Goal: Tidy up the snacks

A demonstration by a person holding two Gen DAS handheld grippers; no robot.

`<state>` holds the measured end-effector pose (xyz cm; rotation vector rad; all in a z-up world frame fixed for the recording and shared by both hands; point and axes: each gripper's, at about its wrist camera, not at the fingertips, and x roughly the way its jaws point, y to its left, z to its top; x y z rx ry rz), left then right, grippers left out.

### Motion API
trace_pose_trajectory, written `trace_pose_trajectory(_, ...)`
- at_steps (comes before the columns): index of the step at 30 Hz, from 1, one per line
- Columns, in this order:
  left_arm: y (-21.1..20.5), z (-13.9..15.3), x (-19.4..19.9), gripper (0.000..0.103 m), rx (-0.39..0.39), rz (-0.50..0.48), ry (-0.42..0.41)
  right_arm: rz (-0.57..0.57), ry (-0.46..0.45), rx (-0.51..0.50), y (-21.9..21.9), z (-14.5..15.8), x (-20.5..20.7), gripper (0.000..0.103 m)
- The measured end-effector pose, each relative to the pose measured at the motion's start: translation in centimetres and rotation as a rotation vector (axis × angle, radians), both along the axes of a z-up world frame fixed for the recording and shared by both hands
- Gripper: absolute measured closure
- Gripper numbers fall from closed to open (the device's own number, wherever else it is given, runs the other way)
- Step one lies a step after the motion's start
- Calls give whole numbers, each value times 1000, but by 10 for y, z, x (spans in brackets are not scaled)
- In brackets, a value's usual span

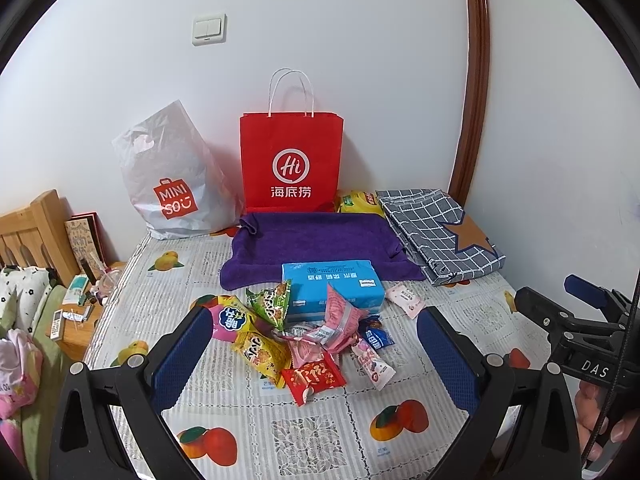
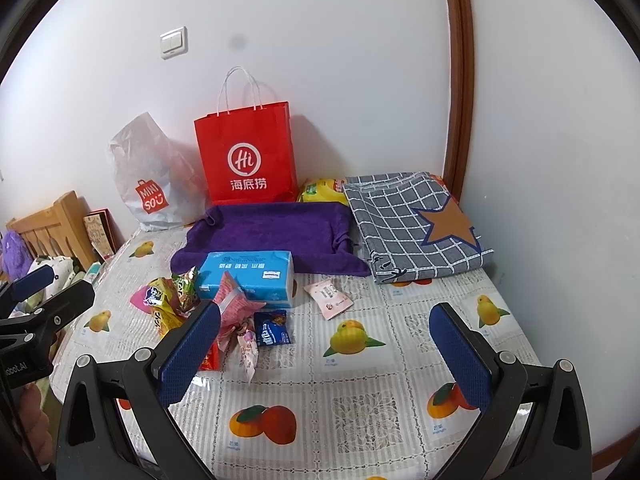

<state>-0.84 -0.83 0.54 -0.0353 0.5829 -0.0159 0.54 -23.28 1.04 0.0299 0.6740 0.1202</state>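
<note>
A pile of small snack packets (image 1: pixel 296 340) lies on the fruit-print tablecloth (image 1: pixel 304 440), in front of a blue tissue pack (image 1: pixel 332 288). The pile also shows in the right wrist view (image 2: pixel 224 312). A single pink packet (image 1: pixel 408 298) lies apart to the right (image 2: pixel 329 294). A red paper bag (image 1: pixel 291 162) stands at the wall (image 2: pixel 246 158). My left gripper (image 1: pixel 316 344) is open and empty, hovering just before the pile. My right gripper (image 2: pixel 326 340) is open and empty, to the right of the pile.
A purple towel (image 1: pixel 316 240) lies behind the tissue pack. A white Miniso plastic bag (image 1: pixel 172 184) leans at the back left. A folded grey checked cloth (image 1: pixel 436 232) and a yellow packet (image 1: pixel 356 202) sit at the back right. A wooden bed frame (image 1: pixel 32 232) and nightstand clutter are left.
</note>
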Motion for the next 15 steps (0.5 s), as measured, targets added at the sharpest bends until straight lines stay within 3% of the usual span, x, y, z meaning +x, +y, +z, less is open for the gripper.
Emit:
trace_pose_trajectory(9,3,0,0,1,-4,0,-16,11,-11,10,1,-3,1,0)
trace_pose_trajectory(15,10,-16,15,1,-1,12,31,18,15,28,2,-21,14,0)
